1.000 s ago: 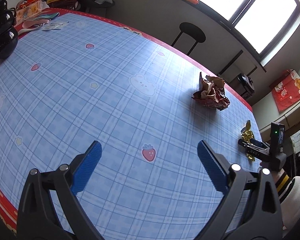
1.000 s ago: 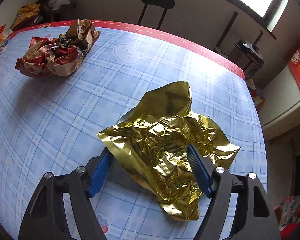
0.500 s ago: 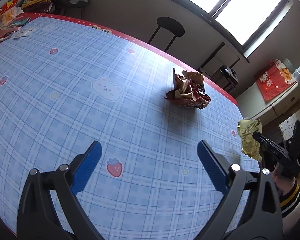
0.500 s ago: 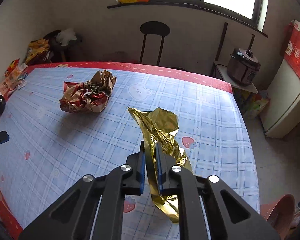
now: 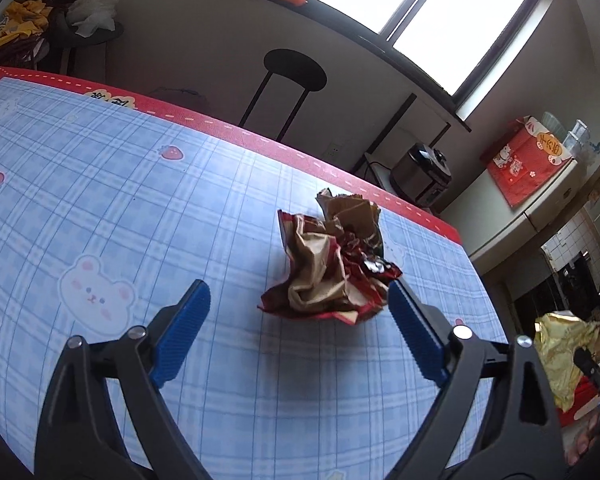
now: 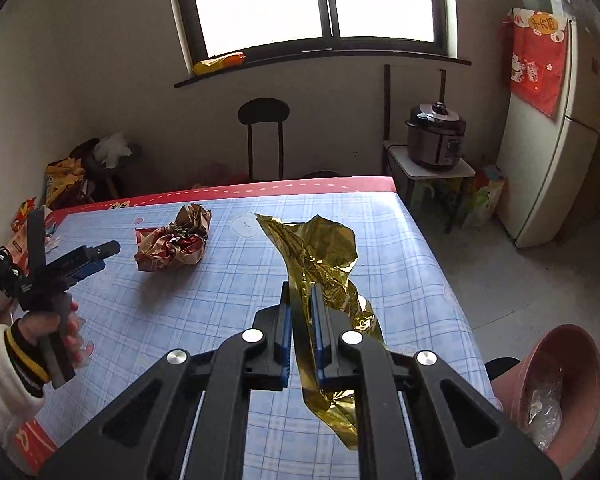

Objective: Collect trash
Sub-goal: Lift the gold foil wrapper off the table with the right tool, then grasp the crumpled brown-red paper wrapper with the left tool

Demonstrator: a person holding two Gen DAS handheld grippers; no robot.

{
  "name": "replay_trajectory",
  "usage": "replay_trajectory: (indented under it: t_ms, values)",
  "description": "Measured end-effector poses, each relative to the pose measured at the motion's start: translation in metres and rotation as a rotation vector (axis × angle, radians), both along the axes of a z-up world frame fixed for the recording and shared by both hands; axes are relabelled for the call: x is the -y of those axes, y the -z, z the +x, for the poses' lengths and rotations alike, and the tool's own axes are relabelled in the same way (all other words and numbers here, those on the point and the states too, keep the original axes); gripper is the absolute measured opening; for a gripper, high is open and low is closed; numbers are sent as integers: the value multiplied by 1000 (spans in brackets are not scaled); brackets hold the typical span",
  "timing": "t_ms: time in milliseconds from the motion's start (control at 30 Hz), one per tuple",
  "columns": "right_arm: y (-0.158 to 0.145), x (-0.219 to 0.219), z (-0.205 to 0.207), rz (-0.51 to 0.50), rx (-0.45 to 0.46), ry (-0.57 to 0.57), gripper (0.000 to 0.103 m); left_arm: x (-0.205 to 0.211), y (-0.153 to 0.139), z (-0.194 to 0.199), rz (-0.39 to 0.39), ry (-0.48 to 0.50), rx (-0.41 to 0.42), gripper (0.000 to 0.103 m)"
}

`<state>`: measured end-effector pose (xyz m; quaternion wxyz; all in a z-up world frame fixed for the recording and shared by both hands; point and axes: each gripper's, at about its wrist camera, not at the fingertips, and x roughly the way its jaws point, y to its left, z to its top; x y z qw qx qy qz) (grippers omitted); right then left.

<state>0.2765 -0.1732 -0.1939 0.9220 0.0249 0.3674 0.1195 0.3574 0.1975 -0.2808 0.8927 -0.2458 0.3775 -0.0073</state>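
A crumpled red-and-brown wrapper (image 5: 332, 264) lies on the blue checked tablecloth (image 5: 100, 200); it also shows in the right wrist view (image 6: 174, 240). My left gripper (image 5: 298, 312) is open, its blue pads either side of the wrapper's near edge, just short of it. My right gripper (image 6: 301, 308) is shut on a gold foil wrapper (image 6: 320, 256) and holds it above the table's right part. The foil also shows at the right edge of the left wrist view (image 5: 560, 356).
A reddish bin (image 6: 560, 384) with a clear bag in it stands on the floor right of the table. A black stool (image 6: 264, 116), a rice cooker (image 6: 436, 136) and a fridge (image 6: 556, 120) stand beyond the table. Snack packets (image 6: 22, 220) lie at the far left.
My left gripper has moved forward to the crumpled wrapper. My right gripper has lifted the gold foil higher and drawn it back toward the table's right side.
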Motion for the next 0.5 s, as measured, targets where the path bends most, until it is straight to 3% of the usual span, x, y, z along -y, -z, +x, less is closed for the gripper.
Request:
replay_trajectory:
  t_ms: [300, 433, 500]
  values:
    - [9, 35, -14, 28, -4, 69, 10, 2, 36, 61, -109, -9, -73, 79]
    - [12, 38, -16, 51, -3, 57, 10, 7, 49, 66, -129, -26, -118, 63]
    - [11, 37, -18, 63, -1, 44, 10, 12, 46, 63, -146, -12, -121, 45]
